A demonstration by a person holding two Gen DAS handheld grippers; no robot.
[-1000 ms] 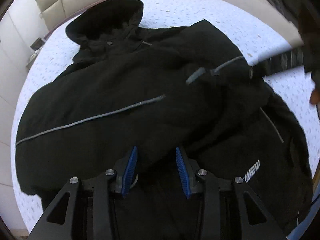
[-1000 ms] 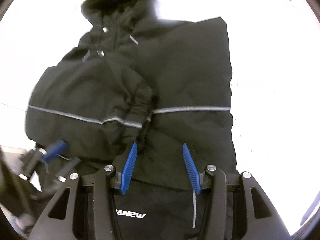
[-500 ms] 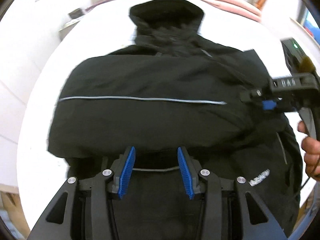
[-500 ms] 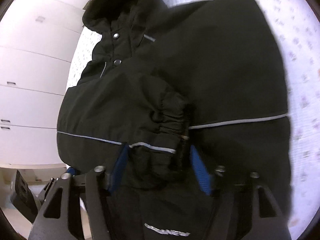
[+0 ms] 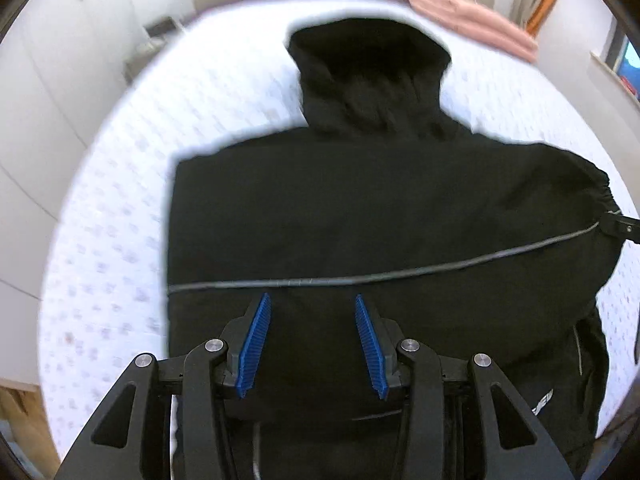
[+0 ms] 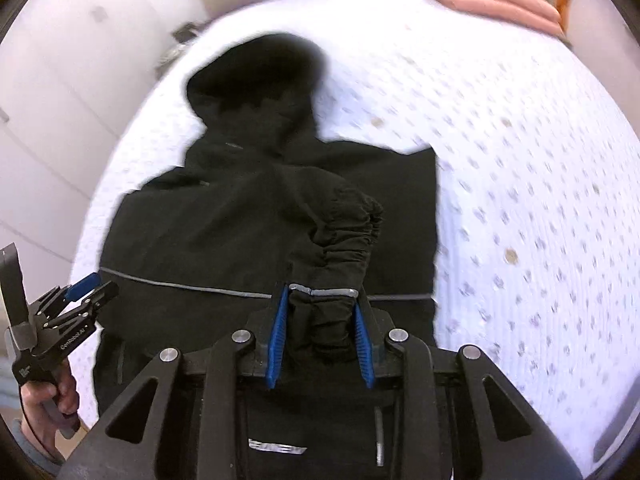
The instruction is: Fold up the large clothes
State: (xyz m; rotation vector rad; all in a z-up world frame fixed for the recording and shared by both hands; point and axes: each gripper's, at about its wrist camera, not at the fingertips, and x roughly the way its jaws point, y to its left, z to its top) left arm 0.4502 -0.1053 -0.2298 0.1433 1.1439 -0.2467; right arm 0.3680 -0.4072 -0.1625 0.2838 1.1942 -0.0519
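Blue fingers [image 6: 362,344] of the right gripper [image 6: 320,340] had just been closing and were clamped on the black jacket's [image 5: 360,216] elastic cuff [image 6: 340,248]. Jaws of the left gripper [image 5: 312,344] stood apart over the jacket's lower body, gripping nothing. That jacket lay on the white bedsheet [image 6: 520,184], hood [image 5: 368,68] toward the pink folded cloth [image 5: 476,20].

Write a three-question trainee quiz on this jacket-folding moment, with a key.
1. True or false: the right gripper has its jaws closed on the sleeve cuff of the black hooded jacket.
2. What lies between the left gripper jaws: A fabric, B nothing gripped, C the pink folded cloth?
3. Fill in: the jacket lies on a white patterned ____.

Key: 1 true; 2 B; 3 bed.
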